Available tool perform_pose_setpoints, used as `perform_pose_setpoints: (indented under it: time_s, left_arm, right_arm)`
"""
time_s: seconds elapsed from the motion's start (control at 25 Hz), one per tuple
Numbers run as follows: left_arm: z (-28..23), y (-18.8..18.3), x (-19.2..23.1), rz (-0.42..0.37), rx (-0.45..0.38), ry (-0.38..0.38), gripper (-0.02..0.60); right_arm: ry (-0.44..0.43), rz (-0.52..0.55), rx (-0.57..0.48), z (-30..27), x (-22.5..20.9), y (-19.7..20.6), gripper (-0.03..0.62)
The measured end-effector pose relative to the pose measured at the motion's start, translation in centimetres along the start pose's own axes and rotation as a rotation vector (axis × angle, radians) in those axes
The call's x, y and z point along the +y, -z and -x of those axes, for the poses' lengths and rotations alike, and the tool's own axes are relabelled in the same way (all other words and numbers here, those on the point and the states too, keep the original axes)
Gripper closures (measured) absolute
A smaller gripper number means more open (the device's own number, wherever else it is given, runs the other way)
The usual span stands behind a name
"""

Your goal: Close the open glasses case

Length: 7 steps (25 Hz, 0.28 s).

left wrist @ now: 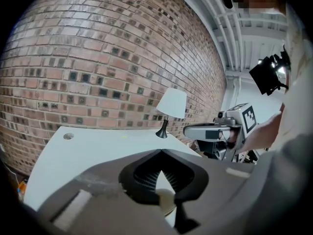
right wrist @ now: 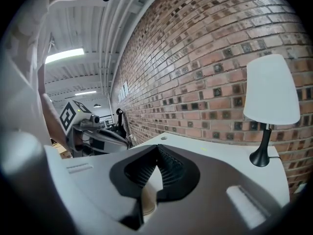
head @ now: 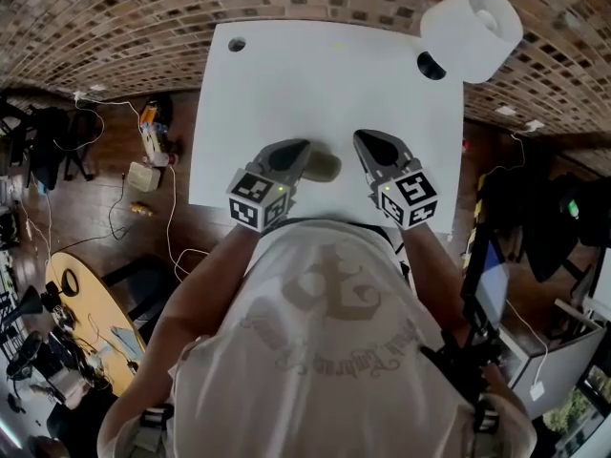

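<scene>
My left gripper (head: 302,148) and right gripper (head: 363,139) are pinched shut, empty; glasses case (head: 325,166) lies between them on table (head: 315,84), nearer the left.

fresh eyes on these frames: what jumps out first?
The bare white table against a brick wall, with a white-shaded lamp at its far right corner. At the table's near edge, the left gripper and right gripper sit side by side, jaws together and holding nothing. A small beige case lies on the table between them.
</scene>
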State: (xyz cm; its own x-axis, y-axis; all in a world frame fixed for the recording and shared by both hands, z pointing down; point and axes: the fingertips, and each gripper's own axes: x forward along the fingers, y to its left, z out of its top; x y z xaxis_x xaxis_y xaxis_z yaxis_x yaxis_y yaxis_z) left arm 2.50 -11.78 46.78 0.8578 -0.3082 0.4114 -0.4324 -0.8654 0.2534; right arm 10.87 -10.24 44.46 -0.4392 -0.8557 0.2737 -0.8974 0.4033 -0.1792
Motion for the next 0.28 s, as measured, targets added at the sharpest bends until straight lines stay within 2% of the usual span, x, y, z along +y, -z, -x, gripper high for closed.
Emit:
perform_pose_setpoints:
  time_s: [0.28]
  left_arm:
    - [-0.25, -0.71, -0.39, -0.007, -0.007, -0.001, 0.575]
  right_arm:
    - [0.01, -0.013, -0.005, 1.04, -0.35, -0.33, 0.586]
